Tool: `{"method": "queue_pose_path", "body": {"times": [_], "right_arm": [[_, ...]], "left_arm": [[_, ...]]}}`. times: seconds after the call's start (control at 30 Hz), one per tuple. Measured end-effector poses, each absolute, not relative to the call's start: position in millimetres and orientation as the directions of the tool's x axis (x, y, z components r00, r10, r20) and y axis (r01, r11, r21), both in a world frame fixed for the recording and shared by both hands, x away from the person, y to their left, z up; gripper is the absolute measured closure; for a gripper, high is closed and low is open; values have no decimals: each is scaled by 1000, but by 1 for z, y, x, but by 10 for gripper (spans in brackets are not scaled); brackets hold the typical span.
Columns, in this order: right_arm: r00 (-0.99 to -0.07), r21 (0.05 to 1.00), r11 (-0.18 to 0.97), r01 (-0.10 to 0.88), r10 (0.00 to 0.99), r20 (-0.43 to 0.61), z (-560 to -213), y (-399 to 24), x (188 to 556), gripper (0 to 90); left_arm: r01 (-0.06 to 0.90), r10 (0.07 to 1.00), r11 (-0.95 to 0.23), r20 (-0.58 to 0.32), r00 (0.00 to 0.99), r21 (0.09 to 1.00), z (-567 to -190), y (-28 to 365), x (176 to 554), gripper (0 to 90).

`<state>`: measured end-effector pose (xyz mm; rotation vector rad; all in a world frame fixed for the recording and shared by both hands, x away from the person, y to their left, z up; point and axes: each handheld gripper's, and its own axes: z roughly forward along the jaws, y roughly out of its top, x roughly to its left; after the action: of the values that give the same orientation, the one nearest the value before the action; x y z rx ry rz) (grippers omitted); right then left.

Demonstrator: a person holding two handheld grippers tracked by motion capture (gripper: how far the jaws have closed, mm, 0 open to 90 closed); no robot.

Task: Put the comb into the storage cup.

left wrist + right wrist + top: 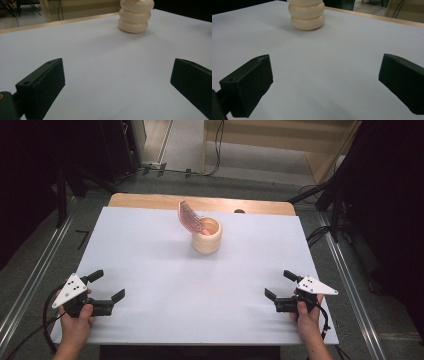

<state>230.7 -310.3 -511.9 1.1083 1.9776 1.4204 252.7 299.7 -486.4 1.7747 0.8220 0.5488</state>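
A cream ribbed holder (207, 235) stands upright at the far middle of the white table (150, 265), with a pink grid-patterned flat piece (189, 217) leaning out of its top to the left. The holder (135, 16) appears at the top of the left gripper view, and the holder (306, 15) sits likewise far ahead in the right gripper view. My left gripper (107, 285) rests near the front left, open and empty. At the front right my right gripper (280, 284) is open too, nothing between its jaws.
A wooden strip (150, 200) runs along the table's far edge. Cables (320, 235) lie on the floor at the right, and metal rails (30, 285) flank the table. Dark equipment stands at the back left.
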Motion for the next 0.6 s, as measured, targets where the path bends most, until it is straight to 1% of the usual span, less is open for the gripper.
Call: {"method": "queue_pose_path", "body": {"times": [0.6], "right_arm": [[-571, 929, 148, 339, 818, 78, -513, -310, 232, 0]], "left_arm": [[268, 742, -219, -18, 670, 938, -491, 296, 252, 0]]}}
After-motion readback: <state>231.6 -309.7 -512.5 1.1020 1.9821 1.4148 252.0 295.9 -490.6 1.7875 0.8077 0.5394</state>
